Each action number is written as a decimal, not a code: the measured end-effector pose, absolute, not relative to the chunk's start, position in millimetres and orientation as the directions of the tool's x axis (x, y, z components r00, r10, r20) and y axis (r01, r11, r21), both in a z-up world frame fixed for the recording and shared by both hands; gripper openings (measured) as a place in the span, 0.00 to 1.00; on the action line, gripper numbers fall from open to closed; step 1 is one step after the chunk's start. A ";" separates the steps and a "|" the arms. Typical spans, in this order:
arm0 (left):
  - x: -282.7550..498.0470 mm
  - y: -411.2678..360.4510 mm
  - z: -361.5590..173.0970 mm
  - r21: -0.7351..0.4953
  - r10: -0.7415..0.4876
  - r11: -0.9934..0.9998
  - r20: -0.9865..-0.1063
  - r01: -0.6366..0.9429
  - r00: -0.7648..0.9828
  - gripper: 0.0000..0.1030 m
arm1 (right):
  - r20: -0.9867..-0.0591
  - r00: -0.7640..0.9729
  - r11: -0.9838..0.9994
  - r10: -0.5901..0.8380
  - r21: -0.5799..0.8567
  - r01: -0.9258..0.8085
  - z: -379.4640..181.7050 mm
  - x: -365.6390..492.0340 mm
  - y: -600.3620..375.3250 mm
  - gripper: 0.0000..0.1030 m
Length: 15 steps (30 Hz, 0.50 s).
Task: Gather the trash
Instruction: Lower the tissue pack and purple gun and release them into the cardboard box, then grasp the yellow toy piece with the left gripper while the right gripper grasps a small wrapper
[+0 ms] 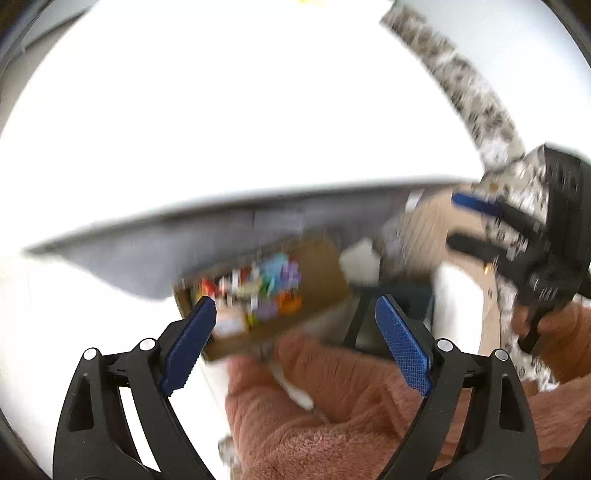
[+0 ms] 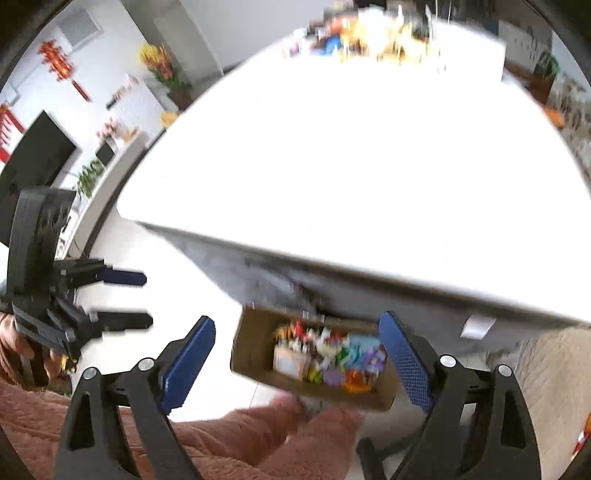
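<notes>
Brown cardboard forms the box [image 2: 314, 354] that sits on the floor below the table's near edge, packed with small bright wrappers and scraps [image 2: 332, 358] in red, green, purple, orange and pale blue. In the right wrist view the box lies ahead of and between the blue pads of the right gripper [image 2: 297, 363], whose jaws stand wide apart with nothing pressed between them; the pads do not touch the cardboard. In the left wrist view the same box [image 1: 266, 295] shows beyond the left gripper [image 1: 295, 332], likewise spread wide and empty, with the box nearer its left finger. Motion blur smears both views, so no writing or brand on the wrappers can be read. A white table [image 2: 351, 166] fills the upper part of each view, its grey underside hanging just above the box, and a blurred heap of colourful things [image 2: 369, 33] lies at its far end. Pink fleece sleeves [image 2: 221, 443] cross the foreground under both grippers, partly covering the near edge of the box. A dark screen [image 2: 37, 158], red hanging decorations [image 2: 59, 66] and yellow flowers [image 2: 157, 59] stand against the far wall.
</notes>
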<state>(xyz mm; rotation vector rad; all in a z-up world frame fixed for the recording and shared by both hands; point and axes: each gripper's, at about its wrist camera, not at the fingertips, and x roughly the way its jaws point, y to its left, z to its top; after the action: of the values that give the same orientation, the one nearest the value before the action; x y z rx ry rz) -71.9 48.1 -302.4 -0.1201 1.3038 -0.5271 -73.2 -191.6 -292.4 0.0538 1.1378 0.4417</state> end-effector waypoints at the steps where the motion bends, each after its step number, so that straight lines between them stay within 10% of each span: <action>1: -58.8 48.0 -284.1 -0.368 -0.437 0.881 -0.874 0.298 0.212 0.87 | -0.855 0.362 0.913 0.372 0.265 -0.311 -281.4 -69.6 -195.8 0.86; 15: 226.5 -11.8 -271.8 -0.282 -0.353 0.935 -0.800 0.215 0.486 0.88 | -0.802 0.493 0.939 0.338 0.323 -0.119 -252.5 -79.2 -261.2 0.89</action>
<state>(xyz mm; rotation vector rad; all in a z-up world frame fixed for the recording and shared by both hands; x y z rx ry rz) 226.5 -11.8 -271.8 -0.1507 1.0062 -0.3468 -79.2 -261.2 -252.5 0.2367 1.0201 0.2807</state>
